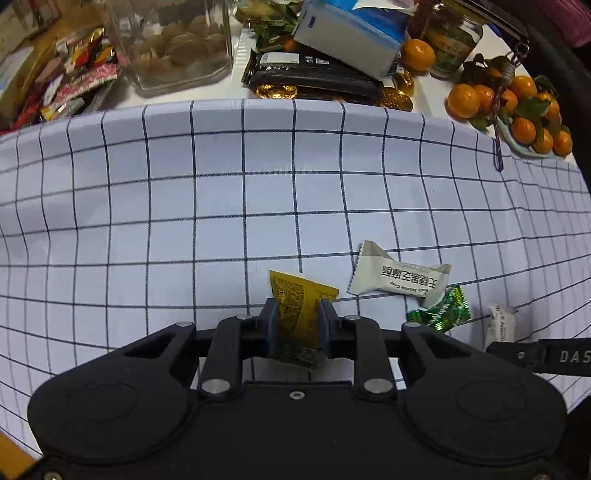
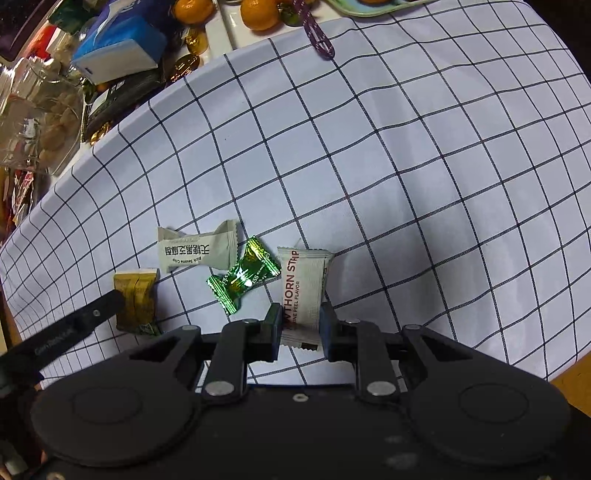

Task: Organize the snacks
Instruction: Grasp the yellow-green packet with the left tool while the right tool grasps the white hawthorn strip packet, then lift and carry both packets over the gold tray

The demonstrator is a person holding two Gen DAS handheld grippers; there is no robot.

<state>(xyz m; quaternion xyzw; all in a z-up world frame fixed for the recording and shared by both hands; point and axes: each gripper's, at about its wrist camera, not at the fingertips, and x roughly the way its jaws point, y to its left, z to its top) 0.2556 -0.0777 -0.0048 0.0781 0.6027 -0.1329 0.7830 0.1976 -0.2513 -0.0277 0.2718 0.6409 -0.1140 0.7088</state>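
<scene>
My left gripper (image 1: 297, 314) is shut on a yellow snack packet (image 1: 301, 301), low over the checked cloth; the packet also shows in the right wrist view (image 2: 135, 295). My right gripper (image 2: 301, 319) is shut on a white hawthorn strip packet (image 2: 303, 284), which shows in the left wrist view (image 1: 500, 323). Between them on the cloth lie a grey-white sesame crisp packet (image 1: 397, 275) (image 2: 197, 251) and a green foil candy (image 1: 441, 312) (image 2: 243, 275).
The checked cloth (image 1: 221, 203) covers the table. Behind it stand a tray of mixed candies (image 1: 70, 74), a clear jar (image 1: 177, 44), a black packet with gold coins (image 1: 314, 77), a blue-white box (image 1: 351, 29) and tangerines (image 1: 517, 107).
</scene>
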